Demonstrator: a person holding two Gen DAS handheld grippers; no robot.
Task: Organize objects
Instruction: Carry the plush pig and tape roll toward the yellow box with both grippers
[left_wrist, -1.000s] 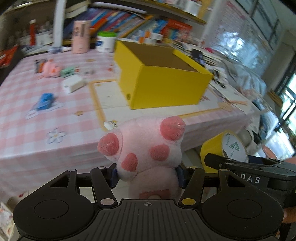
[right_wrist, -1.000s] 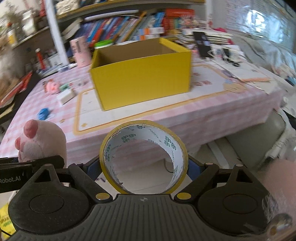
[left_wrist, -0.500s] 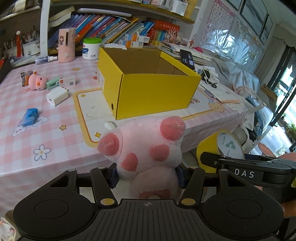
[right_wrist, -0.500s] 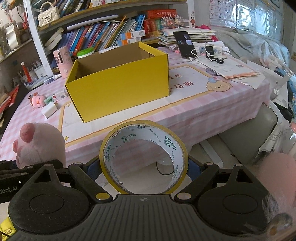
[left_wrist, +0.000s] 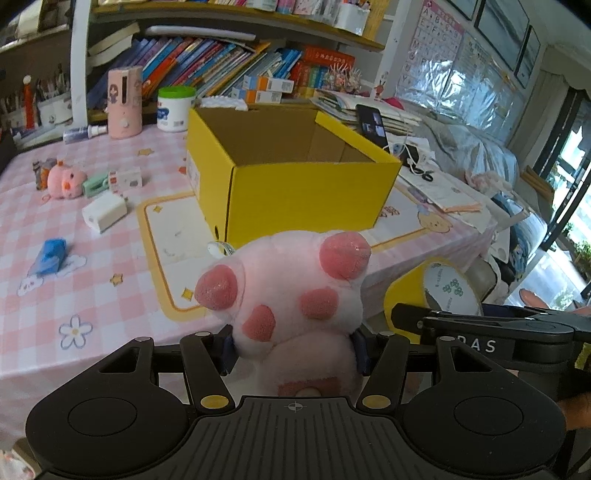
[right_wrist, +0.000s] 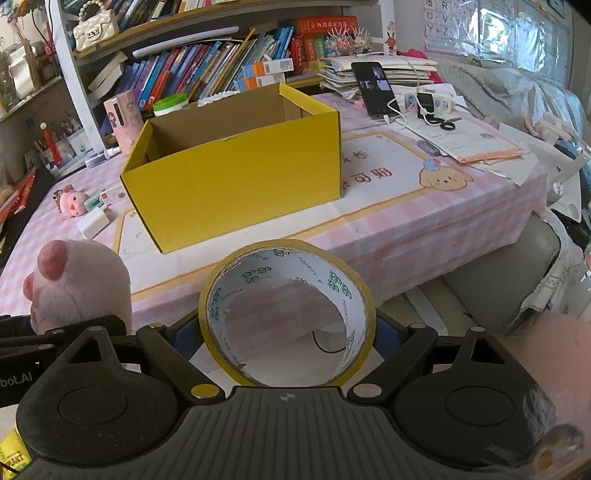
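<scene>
- The left gripper (left_wrist: 293, 350) is clamped on a pink plush paw (left_wrist: 288, 299), its fingers pressing in on the soft sides low down, so the pads and toes of the toy stand up above the grip — a hold on the narrower base, which I judge keeps the bulky top free to drop into a container.
- The right gripper (right_wrist: 288, 332) is closed on a roll of yellow tape (right_wrist: 287, 314), squeezed across its outer rim with the hole facing the camera; held this way the roll cannot spin out sideways.
- Both loads hang in the air off the near edge of the worktop (right_wrist: 406, 229), side by side — the plush paw shows at the left of the right wrist view, the tape roll at the right of the left wrist view.
- The open yellow cardboard box (left_wrist: 295, 177) stands ahead on the placemat (left_wrist: 173, 229), beyond both grippers and somewhat above their line; its mouth is up and, as far as can be seen, nothing lies in it. It seems the likely goal for both things.
- Loose items lie left of the box on the checked cloth: a small pink pig toy (left_wrist: 64, 181), a white charger block (left_wrist: 104, 213), a blue packet (left_wrist: 50, 256).
- Judged from here, neither thing is yet over the box; each needs lifting above the front wall first.
</scene>
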